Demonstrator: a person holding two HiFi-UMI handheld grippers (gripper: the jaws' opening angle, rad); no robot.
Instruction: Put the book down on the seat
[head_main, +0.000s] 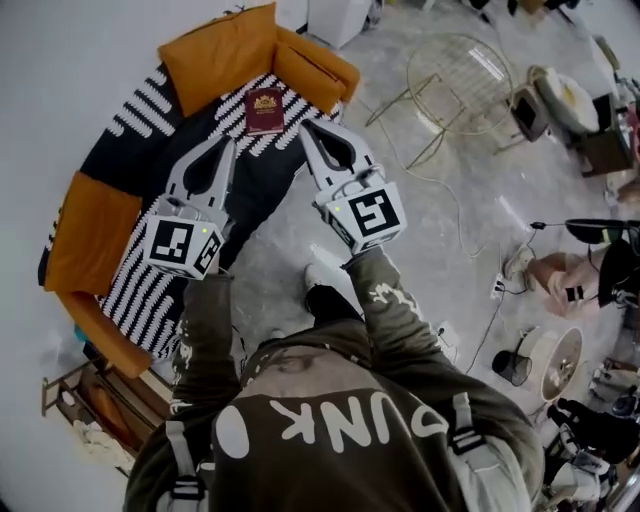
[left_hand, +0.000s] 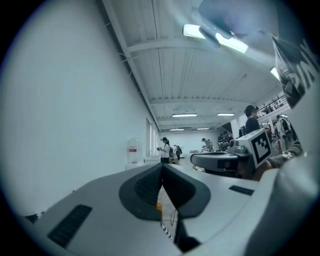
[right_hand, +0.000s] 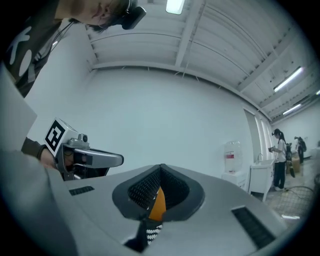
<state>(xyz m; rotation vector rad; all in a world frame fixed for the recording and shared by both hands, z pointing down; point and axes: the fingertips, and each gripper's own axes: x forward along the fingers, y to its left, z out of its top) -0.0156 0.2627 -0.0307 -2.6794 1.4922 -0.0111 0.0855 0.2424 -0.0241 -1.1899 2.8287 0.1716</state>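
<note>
A dark red book (head_main: 265, 110) lies flat on the black-and-white striped seat (head_main: 215, 125) of a sofa with orange cushions (head_main: 222, 50). My left gripper (head_main: 228, 141) hovers just left of and nearer than the book, jaws shut with nothing in them. On the book's right my right gripper (head_main: 305, 126) is also shut and empty. Neither touches the book. In the left gripper view the shut jaws (left_hand: 162, 167) point level into the room. The right gripper view shows its shut jaws (right_hand: 160, 169) with a sliver of orange cushion (right_hand: 158, 205) behind them.
A wire-frame chair (head_main: 455, 75) stands on the grey floor right of the sofa, with cables (head_main: 470, 240) trailing by it. Lamps and gear (head_main: 545, 360) crowd the right edge. A wooden rack (head_main: 85, 395) sits at lower left. People (left_hand: 164, 149) stand far off by a water dispenser (left_hand: 132, 151).
</note>
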